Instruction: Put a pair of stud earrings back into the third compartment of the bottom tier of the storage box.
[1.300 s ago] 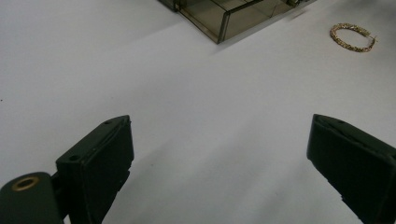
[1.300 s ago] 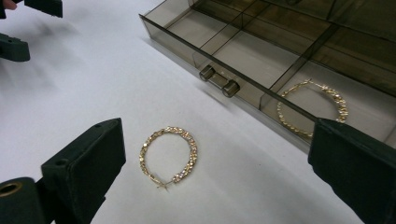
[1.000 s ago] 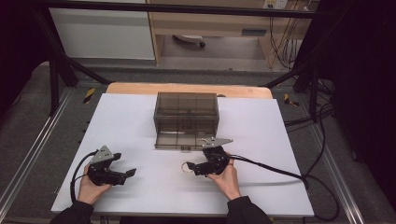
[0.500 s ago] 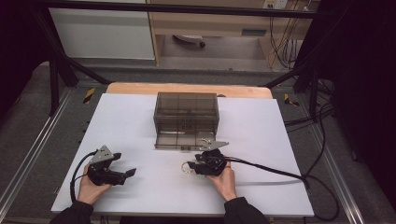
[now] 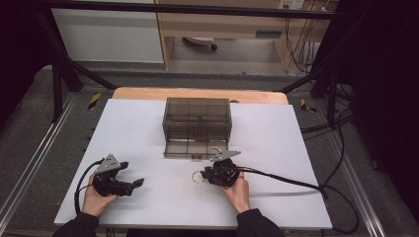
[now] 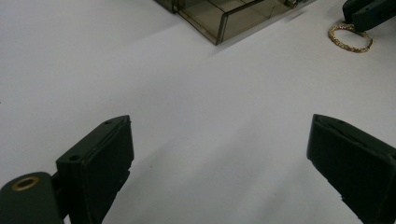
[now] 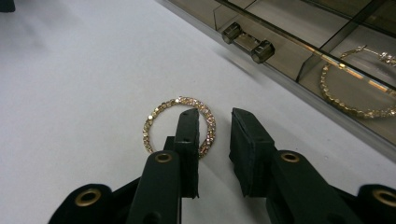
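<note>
Right tool (image 7: pixel 212 140): jaws have just been closing, now a narrow gap; one jaw inside the ring (image 7: pixel 179 125), its band between the jaws, not yet pinched.
Left tool (image 6: pixel 219 163): jaws wide apart, nothing between them, over bare tabletop (image 6: pixel 93 70).
Ring: one on the tabletop, at the right tool's tips.
Box (image 5: pixel 197 127): one, smoky clear, just beyond the right tool; drawer holds one hoop (image 7: pixel 355 88).
Writing: none legible.

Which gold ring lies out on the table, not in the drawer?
The small studded ring by the right gripper; the bigger hoop lies inside the drawer.
</note>
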### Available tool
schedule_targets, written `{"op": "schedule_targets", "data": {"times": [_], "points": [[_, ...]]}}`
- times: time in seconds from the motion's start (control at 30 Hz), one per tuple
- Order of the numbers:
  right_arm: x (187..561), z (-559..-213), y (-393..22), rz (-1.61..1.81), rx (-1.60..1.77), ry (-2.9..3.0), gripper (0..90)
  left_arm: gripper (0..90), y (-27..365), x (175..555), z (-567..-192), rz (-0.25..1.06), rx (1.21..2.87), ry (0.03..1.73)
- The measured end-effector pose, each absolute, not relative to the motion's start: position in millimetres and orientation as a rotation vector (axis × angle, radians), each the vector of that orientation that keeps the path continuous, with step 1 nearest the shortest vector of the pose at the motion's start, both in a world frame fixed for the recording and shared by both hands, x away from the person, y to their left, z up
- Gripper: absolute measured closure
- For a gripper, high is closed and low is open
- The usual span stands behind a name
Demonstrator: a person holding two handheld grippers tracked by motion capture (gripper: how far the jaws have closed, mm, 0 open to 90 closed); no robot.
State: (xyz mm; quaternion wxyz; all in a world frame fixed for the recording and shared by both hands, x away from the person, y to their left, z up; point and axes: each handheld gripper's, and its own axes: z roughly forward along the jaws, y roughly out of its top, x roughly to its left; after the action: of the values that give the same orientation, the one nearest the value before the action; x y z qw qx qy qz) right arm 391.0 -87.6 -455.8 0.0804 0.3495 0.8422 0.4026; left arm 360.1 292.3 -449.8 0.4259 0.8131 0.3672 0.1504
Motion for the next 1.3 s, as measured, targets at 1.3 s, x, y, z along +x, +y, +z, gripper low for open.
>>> {"op": "schedule_targets", "data": {"times": [1.3], "points": [[387.9,-449.8,-81.5,1.118,1.074,2.523,87.4,7.5,291.9,360.3,-450.2,0.375,2.037,0.918]]}}
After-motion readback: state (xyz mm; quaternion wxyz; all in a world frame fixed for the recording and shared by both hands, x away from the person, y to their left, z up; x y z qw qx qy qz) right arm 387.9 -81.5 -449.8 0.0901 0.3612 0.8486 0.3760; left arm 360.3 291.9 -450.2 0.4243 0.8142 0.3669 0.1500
